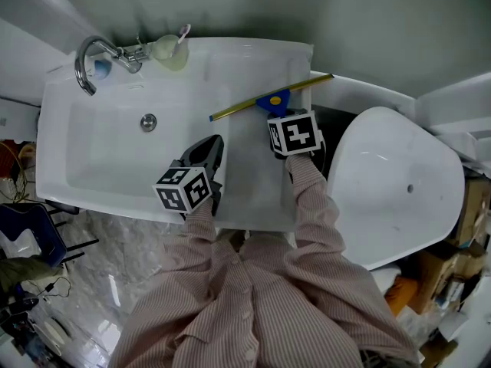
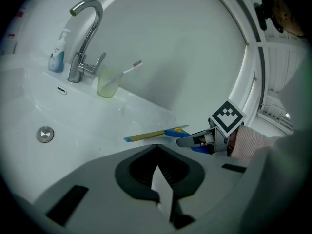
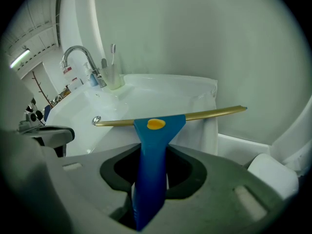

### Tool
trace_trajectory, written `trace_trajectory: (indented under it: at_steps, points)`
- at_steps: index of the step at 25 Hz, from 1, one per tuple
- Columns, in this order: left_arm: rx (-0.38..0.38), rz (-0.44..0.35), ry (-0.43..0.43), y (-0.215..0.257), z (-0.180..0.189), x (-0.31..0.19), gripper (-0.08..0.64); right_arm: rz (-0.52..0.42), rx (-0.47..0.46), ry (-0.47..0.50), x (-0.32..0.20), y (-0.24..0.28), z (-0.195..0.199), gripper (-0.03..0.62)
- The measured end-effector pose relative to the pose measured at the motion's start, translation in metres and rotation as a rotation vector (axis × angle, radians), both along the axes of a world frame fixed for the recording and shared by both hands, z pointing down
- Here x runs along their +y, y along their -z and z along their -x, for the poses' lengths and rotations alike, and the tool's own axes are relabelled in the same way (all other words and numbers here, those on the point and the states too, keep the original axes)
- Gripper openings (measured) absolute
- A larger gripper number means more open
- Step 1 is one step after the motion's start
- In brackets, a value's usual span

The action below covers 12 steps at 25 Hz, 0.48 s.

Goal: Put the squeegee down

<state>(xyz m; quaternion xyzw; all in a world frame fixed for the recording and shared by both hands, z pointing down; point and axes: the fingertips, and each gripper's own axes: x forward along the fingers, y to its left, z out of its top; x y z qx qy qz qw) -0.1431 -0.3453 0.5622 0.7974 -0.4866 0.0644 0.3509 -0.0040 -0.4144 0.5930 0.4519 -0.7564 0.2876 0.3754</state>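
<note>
The squeegee [image 1: 273,100] has a blue handle with a yellow dot and a long brass-coloured blade. My right gripper [image 1: 279,116] is shut on its handle and holds it over the flat right part of the white sink [image 1: 253,175]. In the right gripper view the handle [image 3: 152,150] runs up between the jaws of my right gripper [image 3: 150,182], with the blade lying crosswise. Whether the blade touches the sink I cannot tell. My left gripper [image 1: 215,146] hovers at the basin's right edge, shut and empty. The left gripper view shows the squeegee [image 2: 157,134] beyond my left gripper [image 2: 160,179].
A chrome faucet [image 1: 90,58], a pale cup with a toothbrush [image 1: 170,50] and a soap bottle [image 2: 56,52] stand at the sink's back left. The drain [image 1: 148,121] is in the basin. A white toilet [image 1: 399,182] sits to the right, clutter on the floor.
</note>
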Motion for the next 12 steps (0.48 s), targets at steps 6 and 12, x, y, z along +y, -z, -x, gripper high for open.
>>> trace_trajectory:
  at_steps: [6,12]
  points:
    - [0.005,-0.001,0.005,-0.0003,0.0035,0.0006,0.002,-0.004,0.058,0.011,-0.0002,-0.004,0.0021,0.121]
    - [0.014,-0.004,0.012,0.0018,0.0056,0.0028,0.002,-0.003,0.083,0.008,0.0,-0.0049,0.0015,0.121]
